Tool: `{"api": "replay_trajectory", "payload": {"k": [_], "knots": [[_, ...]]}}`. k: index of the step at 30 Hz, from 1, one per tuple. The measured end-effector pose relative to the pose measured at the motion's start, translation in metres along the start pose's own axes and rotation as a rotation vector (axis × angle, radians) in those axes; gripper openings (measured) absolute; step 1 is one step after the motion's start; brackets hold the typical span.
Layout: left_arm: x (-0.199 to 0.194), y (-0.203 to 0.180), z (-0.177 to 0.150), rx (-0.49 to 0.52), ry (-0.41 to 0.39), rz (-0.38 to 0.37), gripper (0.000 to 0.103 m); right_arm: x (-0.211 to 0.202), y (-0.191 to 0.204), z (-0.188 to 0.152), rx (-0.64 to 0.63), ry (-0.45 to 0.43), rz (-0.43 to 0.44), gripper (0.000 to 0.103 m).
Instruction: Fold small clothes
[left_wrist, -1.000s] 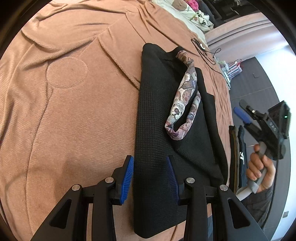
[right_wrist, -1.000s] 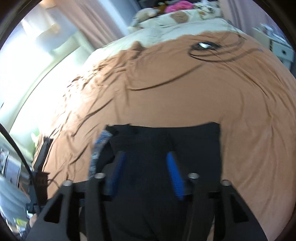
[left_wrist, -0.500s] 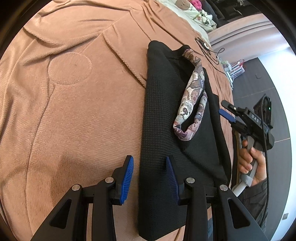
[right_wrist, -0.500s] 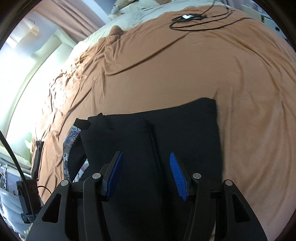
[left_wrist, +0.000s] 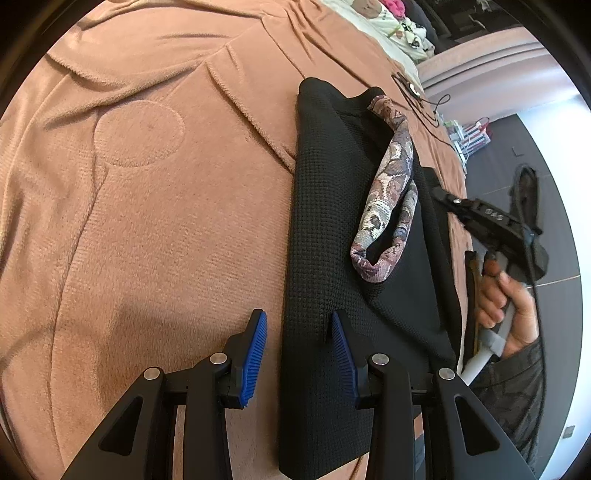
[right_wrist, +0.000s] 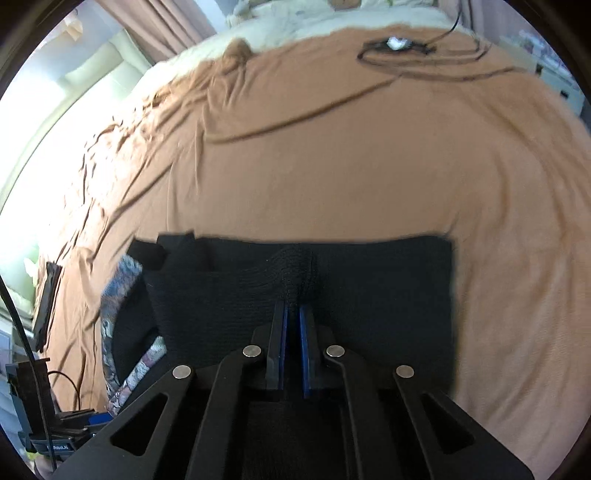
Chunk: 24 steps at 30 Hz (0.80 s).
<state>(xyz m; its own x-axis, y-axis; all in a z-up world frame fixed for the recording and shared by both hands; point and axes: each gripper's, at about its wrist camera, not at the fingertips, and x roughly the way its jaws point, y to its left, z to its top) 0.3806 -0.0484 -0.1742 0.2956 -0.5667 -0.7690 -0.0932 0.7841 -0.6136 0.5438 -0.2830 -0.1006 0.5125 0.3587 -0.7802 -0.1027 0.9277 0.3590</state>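
Right gripper now pinched on a raised fold of the black garment — apart a second ago, left gripper unchanged, apart, straddling the garment's edge at 6 o'clock, patterned band at 2 o'clock — brown bed cover beneath.

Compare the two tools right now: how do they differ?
The left tool is open, its pads astride the black garment's edge without pinching it. The right tool is shut, pinching up a ridge of that garment. Both have blue pads and angle down at the bed.
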Motion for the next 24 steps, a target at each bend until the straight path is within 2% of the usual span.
{"api": "replay_trajectory", "payload": {"k": [5, 11, 14, 17, 22, 24], "knots": [[0.001, -0.004, -0.001, -0.001, -0.006, 0.002, 0.038, -0.028, -0.015, 0.008, 0.002, -0.058, -0.086, 0.002], [0.0, -0.004, -0.003, 0.0, -0.006, 0.006, 0.038, -0.035, -0.019, 0.008, 0.051, -0.092, -0.19, 0.003], [-0.002, -0.005, -0.002, 0.003, -0.007, 0.009, 0.038, -0.038, -0.021, 0.005, 0.099, -0.082, -0.146, 0.005], [-0.004, -0.005, -0.002, 0.002, -0.008, 0.012, 0.038, -0.034, -0.024, 0.002, 0.105, -0.045, -0.123, 0.017], [-0.007, -0.004, -0.002, 0.005, -0.01, 0.016, 0.038, -0.039, -0.022, -0.002, 0.098, -0.072, -0.144, 0.051], [-0.009, -0.003, -0.001, 0.004, -0.012, 0.016, 0.038, -0.044, -0.022, -0.005, 0.1, -0.081, -0.146, 0.051]]}}
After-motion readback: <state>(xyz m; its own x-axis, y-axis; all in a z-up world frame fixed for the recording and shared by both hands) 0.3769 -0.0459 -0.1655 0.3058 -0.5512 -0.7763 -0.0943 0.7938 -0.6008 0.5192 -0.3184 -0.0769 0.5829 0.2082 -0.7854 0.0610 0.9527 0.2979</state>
